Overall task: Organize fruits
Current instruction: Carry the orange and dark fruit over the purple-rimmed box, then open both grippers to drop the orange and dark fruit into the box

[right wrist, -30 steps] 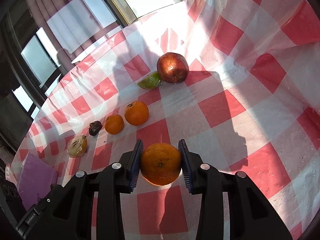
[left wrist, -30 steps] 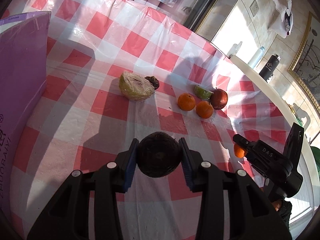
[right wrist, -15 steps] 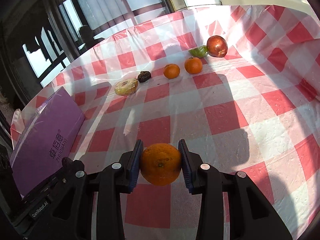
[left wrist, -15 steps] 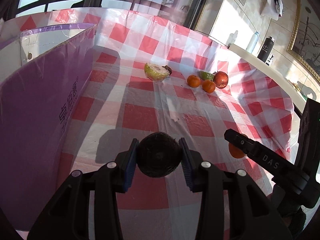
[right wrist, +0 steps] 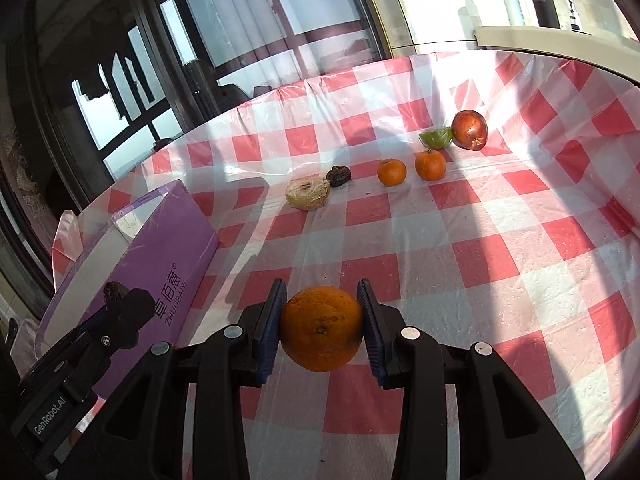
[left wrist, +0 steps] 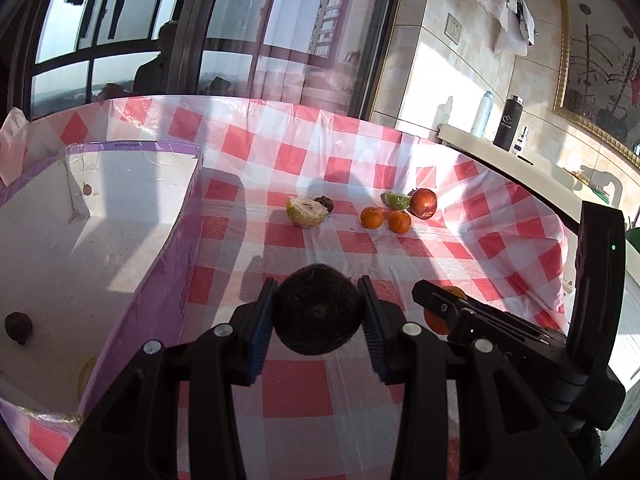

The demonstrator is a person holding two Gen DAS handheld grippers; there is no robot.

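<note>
My left gripper (left wrist: 317,316) is shut on a dark round fruit (left wrist: 316,314), held above the checked tablecloth just right of the open purple box (left wrist: 152,304). One dark fruit (left wrist: 18,327) lies inside the box. My right gripper (right wrist: 321,328) is shut on an orange (right wrist: 321,328), held above the cloth to the right of the left gripper (right wrist: 120,308). On the far cloth lie a pale wrapped fruit (left wrist: 306,212), a small dark fruit (left wrist: 325,202), two oranges (left wrist: 372,217), a green piece (left wrist: 397,201) and a red pomegranate (left wrist: 424,203).
The purple box (right wrist: 160,264) stands at the table's left side with white inner walls. A ledge with a white and a black bottle (left wrist: 508,122) runs behind the table's right edge. Windows stand behind the table.
Both grippers have pulled back and risen from the row of fruit, each keeping its fruit. The left one has swung toward the box, whose open inside now shows.
</note>
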